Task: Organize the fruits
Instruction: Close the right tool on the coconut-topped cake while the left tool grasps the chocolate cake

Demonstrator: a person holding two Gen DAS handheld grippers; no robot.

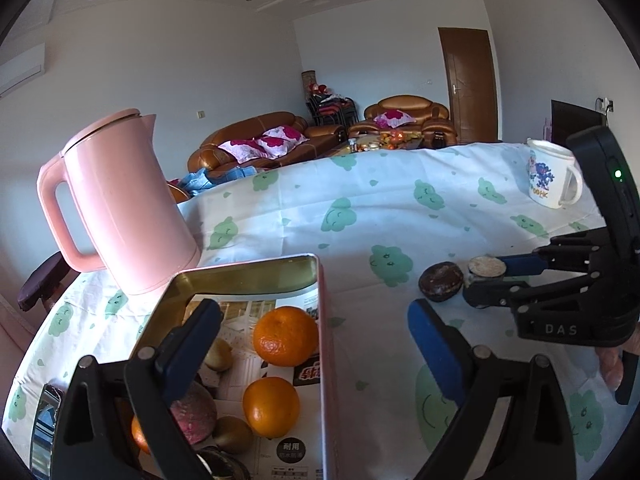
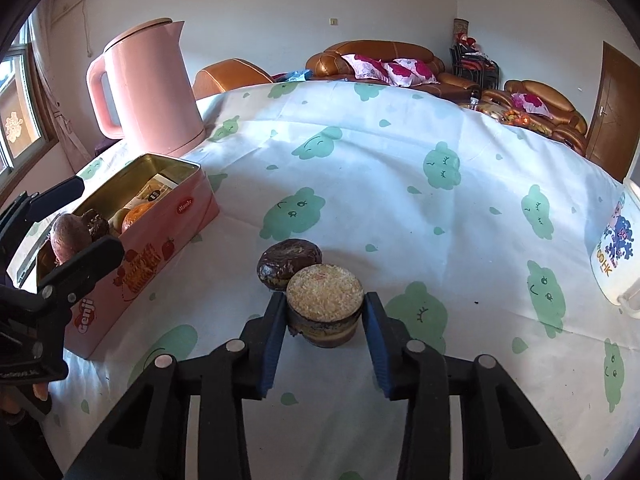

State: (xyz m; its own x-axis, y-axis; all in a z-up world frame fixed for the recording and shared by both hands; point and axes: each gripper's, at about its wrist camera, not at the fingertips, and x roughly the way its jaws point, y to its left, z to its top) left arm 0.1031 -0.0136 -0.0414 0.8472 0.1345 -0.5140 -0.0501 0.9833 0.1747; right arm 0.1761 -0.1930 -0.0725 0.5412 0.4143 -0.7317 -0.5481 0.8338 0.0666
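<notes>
Right fingers [image 2: 276, 320] clamp crumb-topped cake [image 2: 325, 294], left gripper [image 1: 316, 340] wide

A white cloth [image 2: 360, 168] printed with pale green smiling cloud shapes and small green drops covers the worktop. A plain pink kettle [image 1: 120, 200] stands on it. The tin [image 2: 160, 248] is pink outside, with orange biscuit and red strawberry pictures and white lettering, and gold inside. In it lie 2 bright oranges [image 1: 285, 335], brownish-green kiwis [image 1: 218, 354] and a dull pink-purple fruit [image 1: 196, 412]. On the cloth sit a dark brown glossy round cake [image 2: 289, 262] and a cake with a pale cream crumb top [image 2: 325, 300] over brown and tan layers. The white mug [image 1: 550, 174] carries a blue and pink cartoon. Both claws are black with blue pads [image 2: 276, 344]
</notes>
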